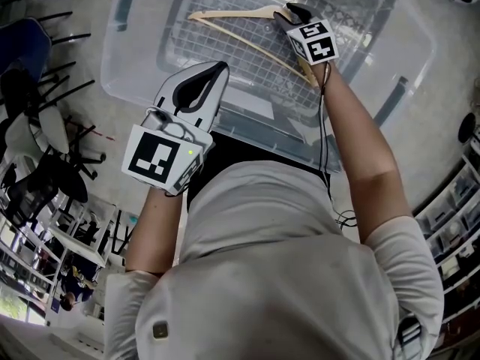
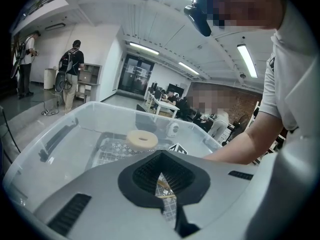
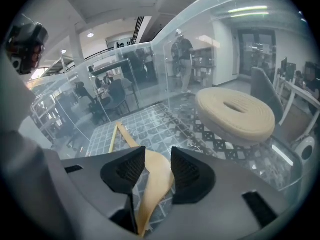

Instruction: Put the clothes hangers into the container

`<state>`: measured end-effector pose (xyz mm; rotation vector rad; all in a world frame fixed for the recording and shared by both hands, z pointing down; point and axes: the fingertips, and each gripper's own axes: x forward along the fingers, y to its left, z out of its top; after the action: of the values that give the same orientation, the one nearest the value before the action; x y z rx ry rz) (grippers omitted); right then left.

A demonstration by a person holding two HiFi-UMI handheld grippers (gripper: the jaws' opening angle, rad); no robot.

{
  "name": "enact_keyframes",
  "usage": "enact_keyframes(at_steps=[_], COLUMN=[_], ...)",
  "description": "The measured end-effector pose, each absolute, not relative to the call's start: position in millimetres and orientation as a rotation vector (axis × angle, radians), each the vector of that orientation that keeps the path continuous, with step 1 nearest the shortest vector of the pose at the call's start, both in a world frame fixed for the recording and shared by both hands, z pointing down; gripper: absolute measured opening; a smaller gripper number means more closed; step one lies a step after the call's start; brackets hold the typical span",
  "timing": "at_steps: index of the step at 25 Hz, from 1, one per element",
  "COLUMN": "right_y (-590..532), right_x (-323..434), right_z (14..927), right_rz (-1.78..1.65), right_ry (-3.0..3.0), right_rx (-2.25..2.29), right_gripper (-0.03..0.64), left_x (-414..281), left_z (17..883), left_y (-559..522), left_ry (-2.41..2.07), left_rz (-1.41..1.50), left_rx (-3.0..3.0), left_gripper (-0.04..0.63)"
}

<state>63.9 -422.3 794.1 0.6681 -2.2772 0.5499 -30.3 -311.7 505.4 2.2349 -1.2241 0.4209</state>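
Right tool [image 3: 157,157] jaws apart, wooden hanger [image 3: 154,184] lying loose between them, inside the container [image 1: 133,45]. Left tool [image 2: 161,173] closed, empty, above its near edge. We judge the hanger light, stiff and smooth; best gripped at the thick shoulder.

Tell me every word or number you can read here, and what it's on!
No words or numbers can be read anywhere.
The left marker cube and right marker cube carry only black-and-white square patterns, not letters.
The clear container and wooden hanger show no print.
Anything on the background shelves is too small to tell.
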Motion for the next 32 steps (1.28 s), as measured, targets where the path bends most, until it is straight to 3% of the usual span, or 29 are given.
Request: enact_keyframes(at_steps=[9,25,32], right_y=[-421,-354,-292], right_x=[51,21,42], right_z=[744,595,535], right_rz=[0.507,0.374,0.3], right_ry=[-2.34,-2.451,-2.513], right_rx=[0.707,0.8,0.861], right_gripper=[0.169,0.063,0.041], left_x=[-29,-49,-33], left_z=[489,441,417], left_y=[-308,-271,-228], left_ry=[-1.223,-1.212,-1.216], left_rz=[0.409,0.387,0.364], left_rx=[2.274,2.413,2.501], left_gripper=[0.017,0.017,0.017])
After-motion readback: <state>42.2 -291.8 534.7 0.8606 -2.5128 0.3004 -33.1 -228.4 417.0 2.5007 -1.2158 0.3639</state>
